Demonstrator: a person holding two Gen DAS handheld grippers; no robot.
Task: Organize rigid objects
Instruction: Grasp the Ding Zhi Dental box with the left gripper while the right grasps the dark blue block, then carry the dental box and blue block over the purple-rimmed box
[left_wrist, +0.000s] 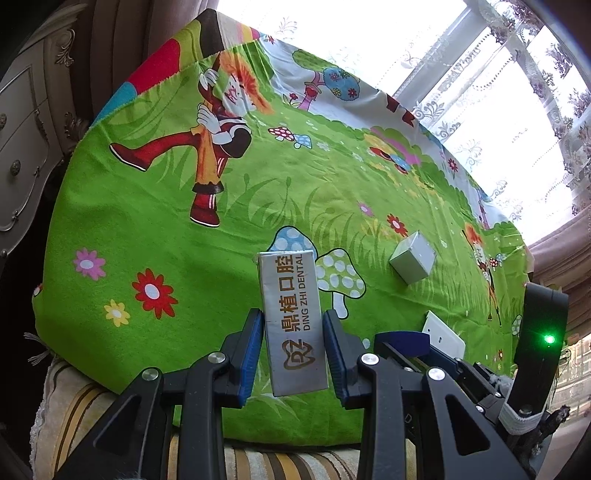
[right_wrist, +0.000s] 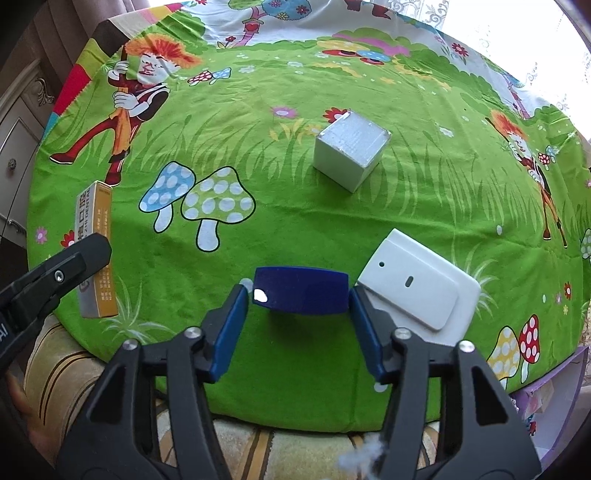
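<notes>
a: nearest you, your left gripper (left_wrist: 293, 334) is pinching the tall silver cardboard carton with gold "ding zhi dental" lettering (left_wrist: 293, 321). both blue ribbed pads press its long flat sides, and it stands upright between them, probably because flat parallel faces give the pads the surest seat.

b: and the other hand?

a: your right gripper (right_wrist: 299, 299) straddles the glossy dark-blue curved plastic piece (right_wrist: 301, 290). the left pad touches its end or nearly does, while the right pad sits tight against the other end; i cannot tell that the pinch is firm, so i'd call the jaws spread around it rather than clamped.

b: why approach it that way?

a: it looks smooth and slightly domed, so i judge a grip across its short ends is less likely to slip than one on the shiny top.

b: what sits just beside it?

a: a flat white rounded plastic plate with two small holes (right_wrist: 419, 286), lying tilted on the cloth, its corner touching or almost touching your right finger (right_wrist: 364, 332). mind it doesn't get dragged.

b: farther out?

a: a pale grey matte cube-shaped box (right_wrist: 351, 149) rests alone, well apart from the rest, on the bright green cartoon-printed fleecy cloth (right_wrist: 295, 221). the soft nap should keep these hard pieces from skating.
</notes>
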